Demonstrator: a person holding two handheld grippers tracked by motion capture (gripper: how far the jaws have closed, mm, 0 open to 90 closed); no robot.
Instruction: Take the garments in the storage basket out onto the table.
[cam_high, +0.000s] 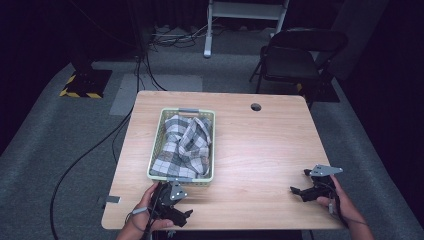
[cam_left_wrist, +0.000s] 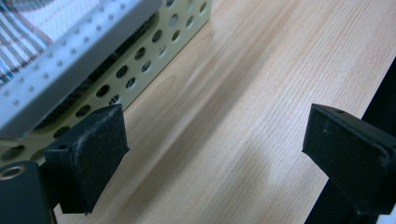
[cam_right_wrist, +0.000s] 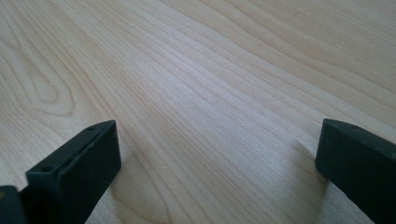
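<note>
One light wooden table (cam_high: 260, 150) is seen from above, with a round cable hole (cam_high: 256, 107) near its far edge. One pale green perforated basket (cam_high: 156, 145) is set on the left half of the table, and one checked cloth (cam_high: 185, 145) in grey and white is bunched inside it, reaching from the near wall to the far wall. Grey handles are fitted at the near and far ends of the basket.

Two grippers are held low over the near edge of the table, one in each hand. The left gripper (cam_high: 186, 216) is held just beside the near end of the basket; in the left gripper view its two black padded jaws are spread wide, with bare wood between them and nothing gripped. The basket's perforated wall (cam_left_wrist: 154, 51) and grey handle are seen close to one jaw in that view, with a strip of the checked cloth (cam_left_wrist: 18, 32) above. The right gripper (cam_high: 299, 182) is held near the table's right edge, well apart from the basket; its jaws are likewise spread wide over bare wood grain (cam_right_wrist: 210, 93), and nothing is pinched.

Beyond the table, one dark folding chair (cam_high: 295, 57) is stood on the grey carpet, and one white frame (cam_high: 245, 15) is seen further back. Several black cables (cam_high: 90, 155) are trailed across the floor to the left, beside one base marked with yellow and black stripes (cam_high: 82, 85).
</note>
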